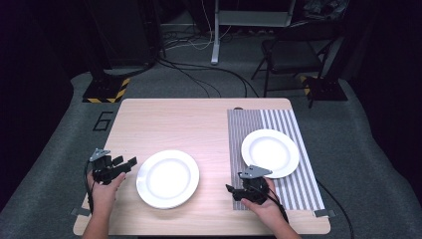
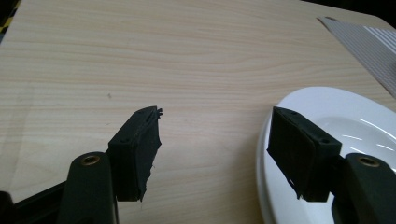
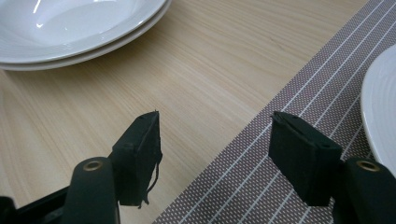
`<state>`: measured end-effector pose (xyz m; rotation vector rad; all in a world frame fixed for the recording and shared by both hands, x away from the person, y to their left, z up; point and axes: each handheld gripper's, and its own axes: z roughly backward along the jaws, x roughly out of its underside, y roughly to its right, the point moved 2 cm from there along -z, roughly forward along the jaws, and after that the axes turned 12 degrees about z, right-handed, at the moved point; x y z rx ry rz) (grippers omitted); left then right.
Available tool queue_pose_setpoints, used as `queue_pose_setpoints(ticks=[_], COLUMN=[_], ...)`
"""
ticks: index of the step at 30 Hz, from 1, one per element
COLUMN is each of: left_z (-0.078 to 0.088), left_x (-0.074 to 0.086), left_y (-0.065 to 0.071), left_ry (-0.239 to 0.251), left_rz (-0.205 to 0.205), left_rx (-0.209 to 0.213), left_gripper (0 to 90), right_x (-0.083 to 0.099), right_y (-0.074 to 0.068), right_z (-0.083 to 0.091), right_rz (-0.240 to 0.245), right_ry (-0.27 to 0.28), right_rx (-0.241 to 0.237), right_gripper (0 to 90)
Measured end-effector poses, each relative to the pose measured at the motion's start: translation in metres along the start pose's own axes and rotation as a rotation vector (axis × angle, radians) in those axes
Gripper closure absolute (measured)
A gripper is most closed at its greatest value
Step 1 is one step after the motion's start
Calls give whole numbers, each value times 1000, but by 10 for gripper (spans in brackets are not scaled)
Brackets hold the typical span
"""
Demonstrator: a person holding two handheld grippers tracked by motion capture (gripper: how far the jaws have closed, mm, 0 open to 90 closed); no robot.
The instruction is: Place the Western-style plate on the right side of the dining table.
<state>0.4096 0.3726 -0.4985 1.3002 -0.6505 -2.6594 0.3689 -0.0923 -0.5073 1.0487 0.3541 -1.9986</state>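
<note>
Near the table's front-left corner, the left gripper [image 1: 126, 164] rests low with its 2 jaws apart and nothing between them; in the left gripper view one jaw sits over bare wood and the other over the rim of the near plate [image 2: 327, 154]. That white plate [image 1: 167, 178] lies on the wooden table [image 1: 174, 119], and the right gripper view shows what looks like 2 plates stacked there [image 3: 84, 37]. At the front right, the right gripper [image 1: 235, 193] also has its jaws apart and empty, straddling the left edge of the striped placemat [image 3: 261, 177], just beside a second white plate [image 1: 270, 152] that rests on the mat.

The step in hand looks like taking hold of the near plate's rim. To do it well, the left gripper should slide one jaw under the rim's lip and the other over it, keeping level so the plate does not tip or skid, then close firmly before lifting.
</note>
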Motion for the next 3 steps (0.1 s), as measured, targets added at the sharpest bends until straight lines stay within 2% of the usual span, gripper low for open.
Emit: queue_pose_setpoints(ticks=[3], left_z=[-1], left_x=[-1], left_y=[-5], left_ry=[7], left_rz=[-1], left_rx=[-23], left_gripper=[327], right_x=[2], right_y=[1], right_z=[-2], right_rz=[5], right_ry=[0], right_rx=[5], right_gripper=[336])
